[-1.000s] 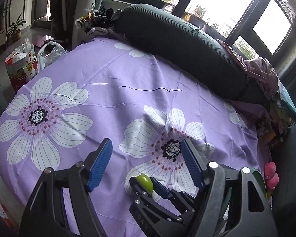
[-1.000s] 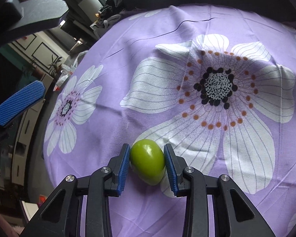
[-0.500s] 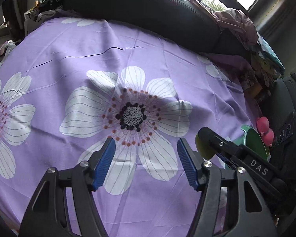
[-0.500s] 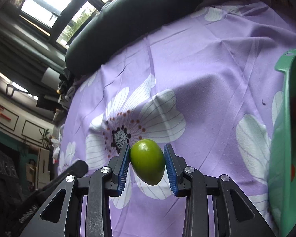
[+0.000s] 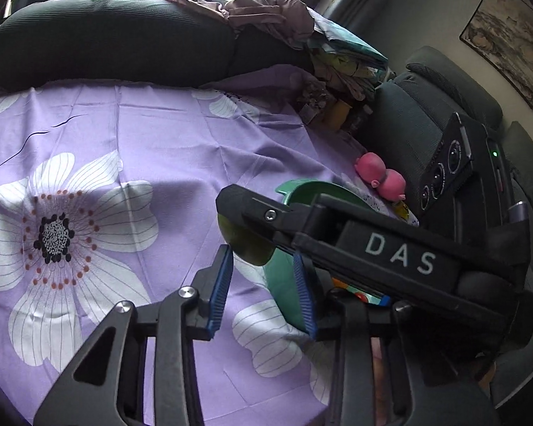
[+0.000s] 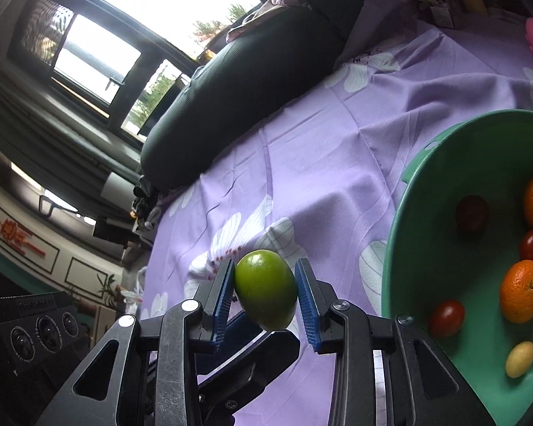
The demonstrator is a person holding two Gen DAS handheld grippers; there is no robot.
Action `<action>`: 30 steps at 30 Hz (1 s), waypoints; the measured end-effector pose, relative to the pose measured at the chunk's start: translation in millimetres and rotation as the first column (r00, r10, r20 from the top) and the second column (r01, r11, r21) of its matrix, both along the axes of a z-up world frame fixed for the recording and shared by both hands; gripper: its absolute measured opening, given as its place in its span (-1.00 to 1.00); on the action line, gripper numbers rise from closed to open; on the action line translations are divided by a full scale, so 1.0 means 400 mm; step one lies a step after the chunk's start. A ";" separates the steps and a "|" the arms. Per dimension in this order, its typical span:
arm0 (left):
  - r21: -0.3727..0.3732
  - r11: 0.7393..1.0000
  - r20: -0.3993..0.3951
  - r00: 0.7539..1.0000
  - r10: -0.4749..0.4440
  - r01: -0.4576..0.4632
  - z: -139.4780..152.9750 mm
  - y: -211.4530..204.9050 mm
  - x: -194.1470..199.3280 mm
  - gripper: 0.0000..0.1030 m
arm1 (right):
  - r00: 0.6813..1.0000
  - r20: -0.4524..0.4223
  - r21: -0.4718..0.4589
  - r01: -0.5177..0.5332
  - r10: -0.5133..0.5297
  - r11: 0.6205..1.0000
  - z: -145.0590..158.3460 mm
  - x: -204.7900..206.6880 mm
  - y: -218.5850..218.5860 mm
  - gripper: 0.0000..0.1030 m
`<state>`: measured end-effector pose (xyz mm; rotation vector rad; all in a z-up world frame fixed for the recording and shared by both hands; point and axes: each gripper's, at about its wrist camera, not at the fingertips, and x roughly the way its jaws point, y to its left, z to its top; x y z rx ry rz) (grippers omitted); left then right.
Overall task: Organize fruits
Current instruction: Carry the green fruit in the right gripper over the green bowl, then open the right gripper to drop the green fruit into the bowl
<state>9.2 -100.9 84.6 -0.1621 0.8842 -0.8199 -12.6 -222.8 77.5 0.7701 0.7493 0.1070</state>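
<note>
Lifted off the purple flowered cloth point(image 6: 302, 163) a second ago, the green fruit point(image 6: 265, 289) now hangs in the air, pinched between the right gripper's point(image 6: 265, 296) jaws. The left gripper point(image 5: 263, 284) hovers beside it, jaws partly open and empty. This looks like the carry step. Next: swing right over the green bowl point(image 6: 426, 184), which holds oranges and tomatoes, and release.

Blown-out daylight from the windows point(image 6: 99, 60), soft shadows on the cloth point(image 5: 160, 135), strong fisheye bending at edges.
</note>
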 end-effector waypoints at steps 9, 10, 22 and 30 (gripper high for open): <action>-0.080 0.990 0.044 0.993 -0.112 0.116 0.024 -0.080 -0.032 -0.43 | 0.992 0.040 -0.040 0.124 -0.122 0.992 0.042 -0.086 -0.086 -0.28; -0.084 0.988 0.047 0.991 -0.126 0.130 0.024 -0.093 -0.036 -0.43 | 0.990 0.040 -0.048 0.140 -0.138 0.989 0.044 -0.093 -0.095 -0.28; -0.099 0.953 0.008 0.958 -0.286 0.286 -0.010 -0.234 -0.072 -0.45 | 0.943 -0.063 -0.150 0.315 -0.327 0.937 0.029 -0.160 -0.199 -0.28; -0.013 0.973 0.013 0.973 -0.229 0.229 -0.013 -0.237 -0.085 0.21 | 0.899 -0.123 -0.182 0.397 -0.421 0.900 0.009 -0.188 -0.243 -0.18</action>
